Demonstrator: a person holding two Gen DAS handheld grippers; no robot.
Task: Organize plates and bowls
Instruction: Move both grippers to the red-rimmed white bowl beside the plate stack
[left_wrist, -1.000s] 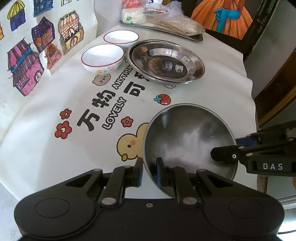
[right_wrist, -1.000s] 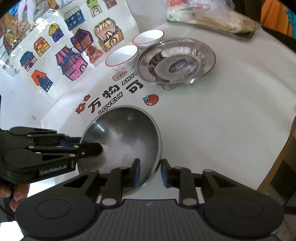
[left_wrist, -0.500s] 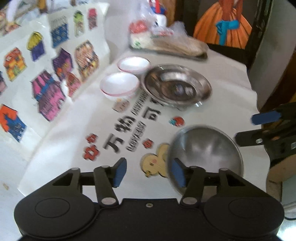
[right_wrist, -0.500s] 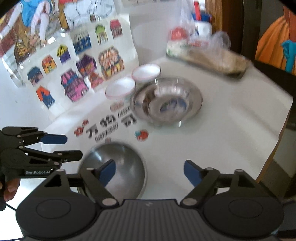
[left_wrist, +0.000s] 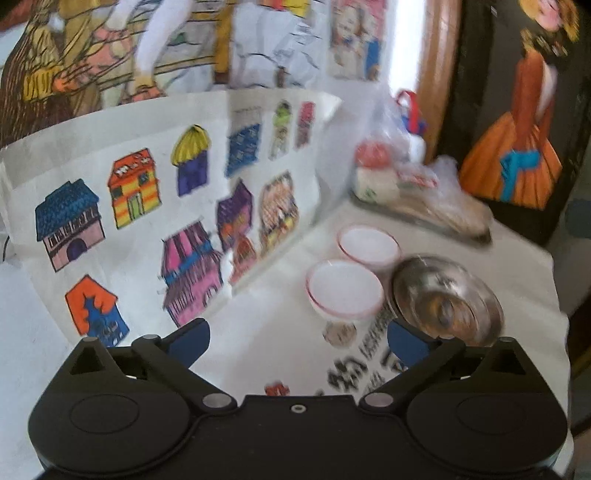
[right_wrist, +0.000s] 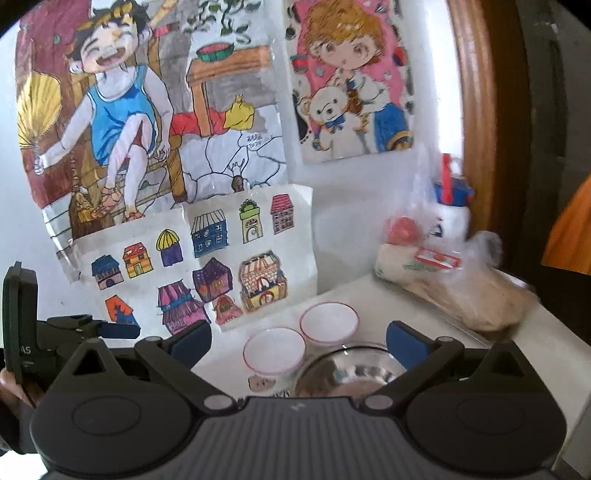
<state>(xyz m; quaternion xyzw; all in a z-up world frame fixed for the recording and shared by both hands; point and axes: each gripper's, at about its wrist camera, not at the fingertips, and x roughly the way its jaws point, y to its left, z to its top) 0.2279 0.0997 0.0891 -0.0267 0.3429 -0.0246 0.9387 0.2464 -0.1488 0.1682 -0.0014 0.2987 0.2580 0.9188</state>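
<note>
- The left tool (left_wrist: 297, 338), raised above the tabletop (left_wrist: 273, 332), has its blue-padded fingers (left_wrist: 188, 338) spread wide apart with nothing between them.
- The right tool (right_wrist: 297, 343) is likewise spread wide and empty-handed, its blue pads standing either side of the dishes beyond.
- Two white bowls with red rims sit side by side near the wall: the nearer bowl (left_wrist: 344, 291) and the farther bowl (left_wrist: 368, 245), close together, though the blur hides whether they touch.
- A steel plate (left_wrist: 447, 299) lies just beside the nearer bowl on the printed white cloth; whether it is one plate or a stack cannot be told through the motion blur.
- From the right wrist view the same group appears: nearer bowl (right_wrist: 274, 350), farther bowl (right_wrist: 328, 325), steel plate (right_wrist: 351, 373) partly hidden behind the tool's body.
- A metal tray (left_wrist: 424, 218) with plastic-wrapped food (right_wrist: 472, 291) rests at the far end of the tabletop.
- A sheet of coloured house drawings (left_wrist: 147, 229) leans against the wall beside the bowls.
- The left tool also shows at the left edge of the right wrist view (right_wrist: 110, 328), its tips only partly in sight.
</note>
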